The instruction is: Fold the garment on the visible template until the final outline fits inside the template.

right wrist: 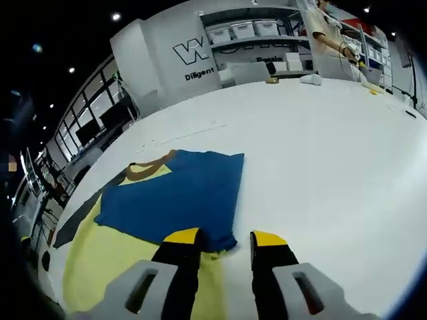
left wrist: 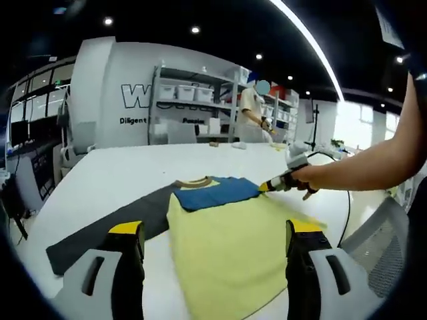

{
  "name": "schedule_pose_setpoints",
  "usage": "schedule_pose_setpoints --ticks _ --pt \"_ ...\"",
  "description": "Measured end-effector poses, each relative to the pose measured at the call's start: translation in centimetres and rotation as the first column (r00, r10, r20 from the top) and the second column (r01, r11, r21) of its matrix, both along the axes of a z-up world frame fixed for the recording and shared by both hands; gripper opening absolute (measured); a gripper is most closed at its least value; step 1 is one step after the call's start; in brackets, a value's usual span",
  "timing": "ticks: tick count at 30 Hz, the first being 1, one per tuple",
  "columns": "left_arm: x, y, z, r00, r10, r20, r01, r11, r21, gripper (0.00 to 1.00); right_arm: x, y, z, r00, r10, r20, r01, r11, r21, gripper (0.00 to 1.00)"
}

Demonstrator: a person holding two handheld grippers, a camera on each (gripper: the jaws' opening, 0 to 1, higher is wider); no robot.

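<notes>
Arm outstretched, my right gripper (left wrist: 268, 186) parted at the T-shirt's (left wrist: 223, 250) blue sleeve (right wrist: 175, 197); left gripper (left wrist: 215, 243) open, hovering.

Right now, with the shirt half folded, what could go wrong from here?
1. The right gripper hangs open at the corner of the blue panel; a shallow pinch might lift only one layer and undo the fold.
2. The yellow T-shirt reaches well past the dark grey template toward the left gripper, so the outline may not yet fit inside it.
</notes>
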State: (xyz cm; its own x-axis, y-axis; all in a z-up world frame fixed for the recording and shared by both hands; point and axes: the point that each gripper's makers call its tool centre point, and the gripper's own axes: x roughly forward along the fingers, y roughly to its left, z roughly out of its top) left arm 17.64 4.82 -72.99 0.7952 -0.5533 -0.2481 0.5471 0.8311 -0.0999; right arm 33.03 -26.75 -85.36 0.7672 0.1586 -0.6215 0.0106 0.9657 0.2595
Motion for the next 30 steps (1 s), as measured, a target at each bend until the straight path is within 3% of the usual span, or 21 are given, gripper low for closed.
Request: schedule_pose_setpoints --ticks 4,7,18,23,30 --pt "-0.1 0.2 1.2 0.999 0.033 0.027 -0.033 0.999 -0.032 0.98 -0.2 0.3 0.0 1.000 0.009 -0.002 -0.009 1.000 0.005 0.24" --pt "-0.6 0.2 1.9 0.998 0.038 0.039 -0.036 0.997 -0.062 0.99 -0.3 0.5 0.0 1.000 0.022 -0.004 -0.022 1.000 -0.003 0.22" --pt "-0.3 0.2 1.0 1.000 0.029 0.011 -0.028 0.996 -0.081 0.99 -0.3 0.7 -0.1 0.999 0.049 -0.012 -0.050 0.998 -0.024 0.13" --pt "-0.4 0.2 0.8 1.000 0.026 0.004 -0.025 0.997 -0.075 0.99 -0.4 0.1 0.3 0.997 0.080 -0.007 -0.080 0.993 -0.084 0.00" --pt "-0.4 0.2 0.8 1.000 0.026 0.002 -0.026 0.997 -0.071 0.99 0.0 -0.7 0.3 0.997 0.078 -0.012 -0.079 0.989 -0.123 0.00"
